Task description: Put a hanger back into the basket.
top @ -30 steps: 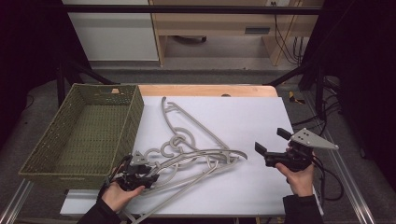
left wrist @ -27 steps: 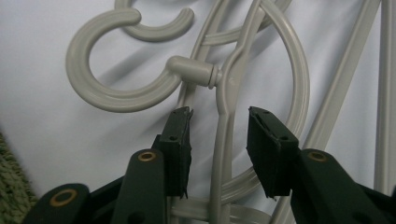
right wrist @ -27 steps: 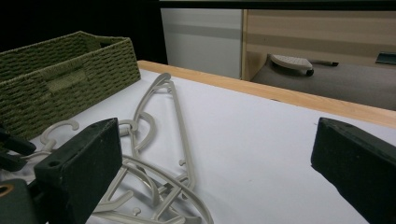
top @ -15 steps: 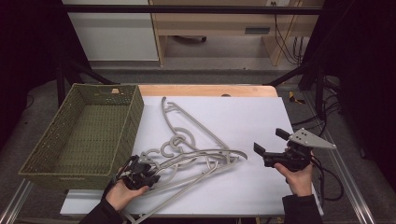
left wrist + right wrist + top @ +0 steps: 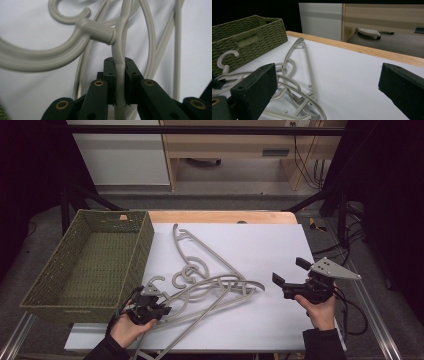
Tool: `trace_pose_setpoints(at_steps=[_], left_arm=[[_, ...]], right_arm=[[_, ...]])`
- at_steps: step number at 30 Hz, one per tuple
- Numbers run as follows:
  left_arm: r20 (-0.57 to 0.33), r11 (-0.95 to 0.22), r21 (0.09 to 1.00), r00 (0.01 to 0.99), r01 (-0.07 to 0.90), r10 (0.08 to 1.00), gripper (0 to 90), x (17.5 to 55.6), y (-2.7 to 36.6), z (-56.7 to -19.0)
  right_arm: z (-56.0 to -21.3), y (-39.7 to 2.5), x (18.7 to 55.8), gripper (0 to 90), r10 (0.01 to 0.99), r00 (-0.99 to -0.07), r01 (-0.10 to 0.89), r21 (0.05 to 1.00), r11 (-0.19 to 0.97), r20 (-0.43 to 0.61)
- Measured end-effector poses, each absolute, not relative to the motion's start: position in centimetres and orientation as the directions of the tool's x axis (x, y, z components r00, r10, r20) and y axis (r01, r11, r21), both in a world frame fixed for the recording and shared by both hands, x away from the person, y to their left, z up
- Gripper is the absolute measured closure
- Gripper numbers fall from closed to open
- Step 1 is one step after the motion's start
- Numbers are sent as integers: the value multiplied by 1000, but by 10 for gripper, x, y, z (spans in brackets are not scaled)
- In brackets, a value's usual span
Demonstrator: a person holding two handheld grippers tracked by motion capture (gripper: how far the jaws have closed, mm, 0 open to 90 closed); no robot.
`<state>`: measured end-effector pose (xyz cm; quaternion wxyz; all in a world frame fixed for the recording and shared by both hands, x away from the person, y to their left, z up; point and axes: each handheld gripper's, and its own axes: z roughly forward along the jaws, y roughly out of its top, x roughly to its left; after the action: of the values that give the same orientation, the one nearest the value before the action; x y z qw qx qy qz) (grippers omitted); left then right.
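Observation:
Several grey plastic hangers lie tangled in the middle of the white tabletop. My left gripper sits at the pile's near left end, shut on a thin bar of one hanger just below its hook neck. Both pads press the bar from either side. At the table's right side my right gripper is held open above the surface, with nothing between its jaws. The hangers lie ahead of it and to the left.
A green woven basket stands at the table's left edge, beside the left gripper; its wall also faces the right gripper. A wooden strip runs along the far table edge. White surface spreads right of the hangers.
The left hand has shifted slightly toward the near edge while holding the hanger. The right gripper has stayed in place, still open.

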<state>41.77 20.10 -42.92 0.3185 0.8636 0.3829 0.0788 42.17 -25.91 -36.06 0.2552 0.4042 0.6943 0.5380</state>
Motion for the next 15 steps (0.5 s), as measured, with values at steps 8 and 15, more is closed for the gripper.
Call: trace_pose_setpoints(at_steps=[8, 15], left_arm=[[-97, -460, 680, 692, 570, 715, 823, 406, 209, -405], [-93, -399, 743, 673, 537, 734, 824, 399, 224, -381]], right_arm=[[-360, -260, 421, 24, 835, -545, 285, 954, 92, 82], [-359, -262, 420, 24, 836, -541, 285, 955, 87, 85]])
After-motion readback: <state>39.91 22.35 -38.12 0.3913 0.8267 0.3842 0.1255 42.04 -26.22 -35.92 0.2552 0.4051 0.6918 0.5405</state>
